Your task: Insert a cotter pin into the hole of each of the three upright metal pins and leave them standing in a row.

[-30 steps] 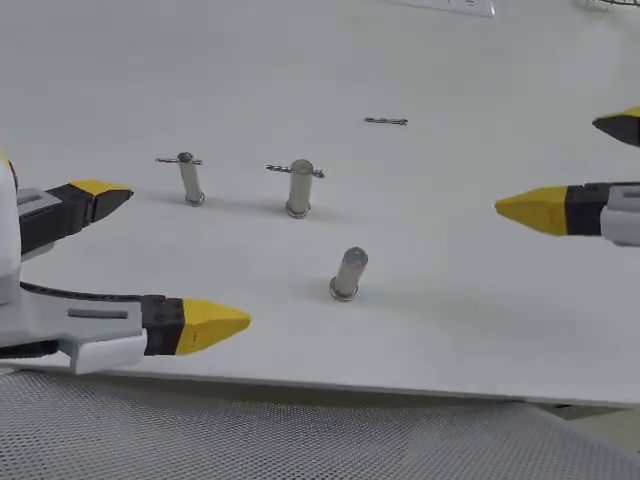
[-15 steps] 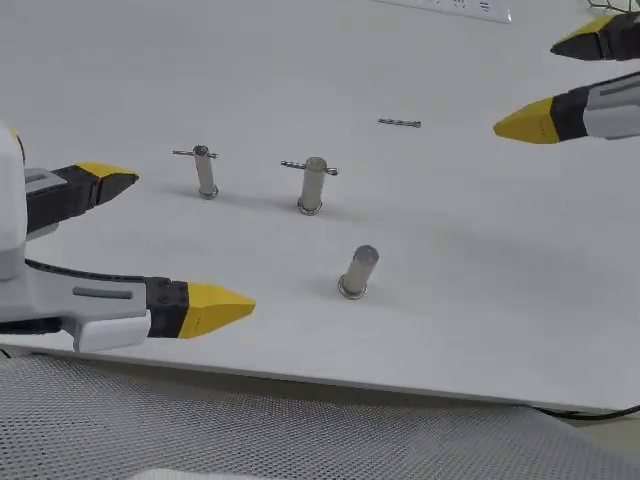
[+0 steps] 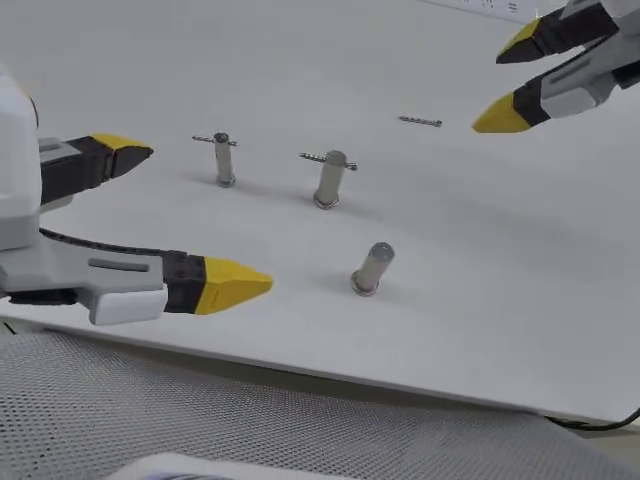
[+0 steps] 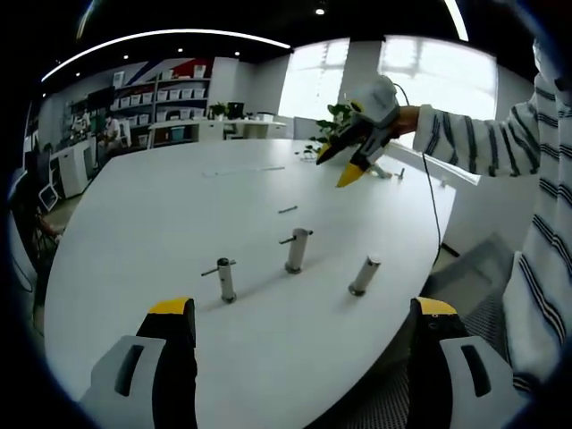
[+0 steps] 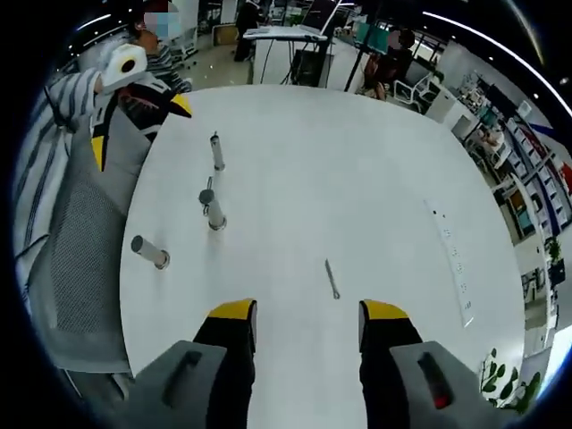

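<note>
Three metal pins stand upright on the white table [image 3: 300, 60]. The left pin [image 3: 224, 160] and the middle pin [image 3: 330, 180] each carry a cotter pin through the top. The front pin [image 3: 373, 268] has none and stands nearer the table edge, out of line with the others. A loose cotter pin [image 3: 420, 121] lies flat behind them. My left gripper [image 3: 200, 218] is open at the left, short of the pins. My right gripper [image 3: 490, 90] is open and raised, above and right of the loose cotter pin [image 5: 332, 279], which lies just ahead of its jaws.
The table's near edge [image 3: 400, 385] runs below the front pin, with a grey mesh surface [image 3: 250, 430] beneath it. A white power strip [image 5: 451, 259] lies on the far side of the table. A striped sleeve [image 4: 474, 125] holds the right gripper.
My right gripper has risen from beside the front pin to the far right, over the loose cotter pin. The left gripper and the pins have stayed put; the head camera has shifted.
</note>
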